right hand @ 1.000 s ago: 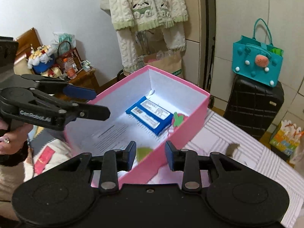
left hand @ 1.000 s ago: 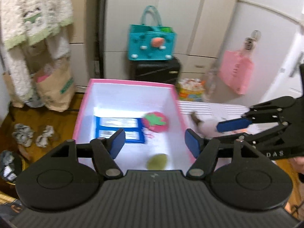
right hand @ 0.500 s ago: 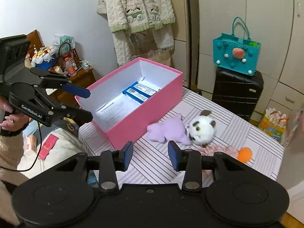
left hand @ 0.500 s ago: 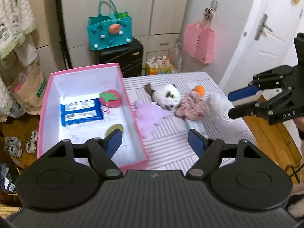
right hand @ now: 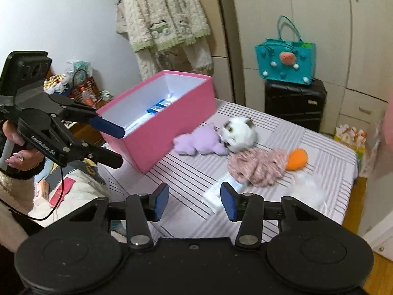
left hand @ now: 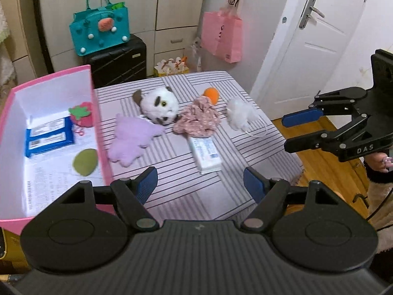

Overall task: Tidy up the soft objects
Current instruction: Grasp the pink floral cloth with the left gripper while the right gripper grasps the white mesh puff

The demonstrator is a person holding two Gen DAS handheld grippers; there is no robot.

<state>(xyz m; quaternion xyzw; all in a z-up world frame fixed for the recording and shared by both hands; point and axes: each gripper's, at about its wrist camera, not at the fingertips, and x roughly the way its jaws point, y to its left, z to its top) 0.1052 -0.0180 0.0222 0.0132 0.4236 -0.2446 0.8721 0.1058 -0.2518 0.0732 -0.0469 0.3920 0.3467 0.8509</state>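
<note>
A pink box [left hand: 49,78] stands at the left of the striped table [left hand: 186,189]. It holds blue packets [left hand: 49,139], a strawberry plush [left hand: 82,114] and a green soft pad [left hand: 84,162]. On the table lie a purple plush [left hand: 132,140], a white plush head [left hand: 159,105], a pink floral cloth [left hand: 199,120], an orange ball [left hand: 212,94], a white fluffy piece [left hand: 239,113] and a tissue pack [left hand: 206,152]. My left gripper [left hand: 200,179] hangs open over the table's near edge, empty. My right gripper [right hand: 194,196] is opening above the tissue pack [right hand: 218,191], with nothing between its pads.
A teal bag [left hand: 99,33] sits on a black suitcase [left hand: 115,59] behind the table. A pink bag [left hand: 222,36] hangs near the white door [left hand: 314,39]. A fleecy robe [right hand: 167,19] hangs behind the box. The table drops to wooden floor [left hand: 316,154] on the right.
Both grippers swung away from the pink box toward the soft things on the table. The right gripper's jaws widened. The left jaws stayed wide apart.
</note>
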